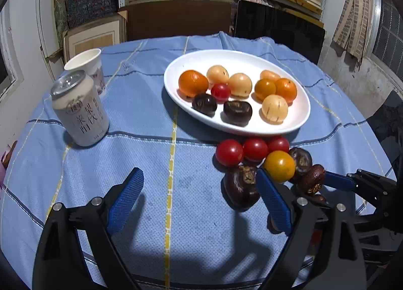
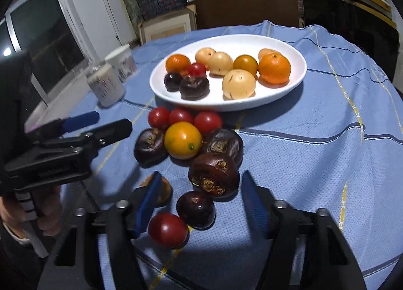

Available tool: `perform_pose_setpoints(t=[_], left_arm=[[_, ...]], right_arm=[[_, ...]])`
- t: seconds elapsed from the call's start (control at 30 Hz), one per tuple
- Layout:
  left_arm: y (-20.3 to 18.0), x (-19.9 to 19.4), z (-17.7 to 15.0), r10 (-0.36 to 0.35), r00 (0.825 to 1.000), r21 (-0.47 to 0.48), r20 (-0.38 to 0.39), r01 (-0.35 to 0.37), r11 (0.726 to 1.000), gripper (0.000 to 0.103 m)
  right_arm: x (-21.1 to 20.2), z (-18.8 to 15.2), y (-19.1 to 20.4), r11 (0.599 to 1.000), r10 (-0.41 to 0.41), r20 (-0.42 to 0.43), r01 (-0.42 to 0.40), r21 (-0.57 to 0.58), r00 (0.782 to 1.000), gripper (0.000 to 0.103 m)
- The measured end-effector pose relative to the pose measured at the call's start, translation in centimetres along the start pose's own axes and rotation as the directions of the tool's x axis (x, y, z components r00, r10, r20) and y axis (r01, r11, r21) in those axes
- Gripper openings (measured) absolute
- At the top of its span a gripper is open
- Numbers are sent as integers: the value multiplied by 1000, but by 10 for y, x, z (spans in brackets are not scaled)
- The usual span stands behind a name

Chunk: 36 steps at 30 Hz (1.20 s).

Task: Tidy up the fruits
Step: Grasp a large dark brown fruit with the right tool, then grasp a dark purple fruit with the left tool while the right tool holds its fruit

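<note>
A white oval plate [image 1: 252, 131] [image 2: 226, 108] holds oranges, pale round fruits, one cherry tomato and two dark water chestnuts. In front of it on the blue cloth lies a loose cluster: three cherry tomatoes [image 1: 254, 150], a yellow-orange fruit [image 2: 183, 140] and several water chestnuts. My right gripper [image 2: 201, 174] is open, straddling a large water chestnut [image 2: 214, 176] without pressing on it. A smaller chestnut [image 2: 196, 209] and a tomato [image 2: 167, 229] lie nearer the camera. My left gripper [image 1: 199, 172] is open over bare cloth, with a chestnut [image 1: 240, 186] beside its right finger.
A drink can [image 1: 80, 108] and a paper cup [image 1: 85, 63] stand at the table's left. An orange-brown fruit [image 2: 165, 189] is half hidden behind the right gripper's left finger. A hand [image 2: 47, 214] holds the left gripper. Shelves and boxes stand behind the round table.
</note>
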State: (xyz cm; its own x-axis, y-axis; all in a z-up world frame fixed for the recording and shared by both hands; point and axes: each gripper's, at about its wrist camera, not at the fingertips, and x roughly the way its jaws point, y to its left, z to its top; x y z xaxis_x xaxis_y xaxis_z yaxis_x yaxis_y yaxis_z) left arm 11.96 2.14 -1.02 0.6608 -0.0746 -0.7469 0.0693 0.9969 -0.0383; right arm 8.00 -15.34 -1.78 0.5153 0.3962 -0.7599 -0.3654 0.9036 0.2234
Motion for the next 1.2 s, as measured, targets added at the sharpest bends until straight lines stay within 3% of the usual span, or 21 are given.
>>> perform_pose_setpoints(t=[0.13, 0.2, 0.7, 0.8, 0.87, 1.07, 1.13, 1.2], left_arm=[[-4, 4, -1, 8, 1000, 21, -4, -8, 1000, 88], [-6, 6, -2, 2, 1000, 28, -9, -2, 1000, 88], [-26, 29, -12, -25, 996, 59, -83, 30, 998, 88], [-31, 36, -12, -34, 994, 55, -108, 40, 998, 76], [-37, 38, -11, -11, 995, 85, -94, 19, 996, 75], [-48, 40, -8, -12, 996, 135, -84, 23, 991, 56], [-51, 37, -9, -35, 996, 153, -81, 47, 987, 43], [-54, 36, -9, -36, 996, 166, -79, 48, 985, 43]], right_arm=[[5, 1, 3, 998, -67, -8, 66, -16, 998, 45], [4, 1, -3, 999, -53, 10, 53, 8, 999, 43], [-20, 6, -36, 991, 36, 89, -47, 124, 995, 42], [-23, 7, -34, 992, 46, 99, -58, 116, 994, 42], [-24, 7, -34, 991, 50, 102, -61, 118, 994, 43], [-22, 7, -36, 991, 45, 94, -56, 121, 995, 43], [-21, 7, -36, 991, 45, 92, -56, 120, 995, 43], [-21, 6, -36, 991, 46, 92, -57, 119, 995, 43]])
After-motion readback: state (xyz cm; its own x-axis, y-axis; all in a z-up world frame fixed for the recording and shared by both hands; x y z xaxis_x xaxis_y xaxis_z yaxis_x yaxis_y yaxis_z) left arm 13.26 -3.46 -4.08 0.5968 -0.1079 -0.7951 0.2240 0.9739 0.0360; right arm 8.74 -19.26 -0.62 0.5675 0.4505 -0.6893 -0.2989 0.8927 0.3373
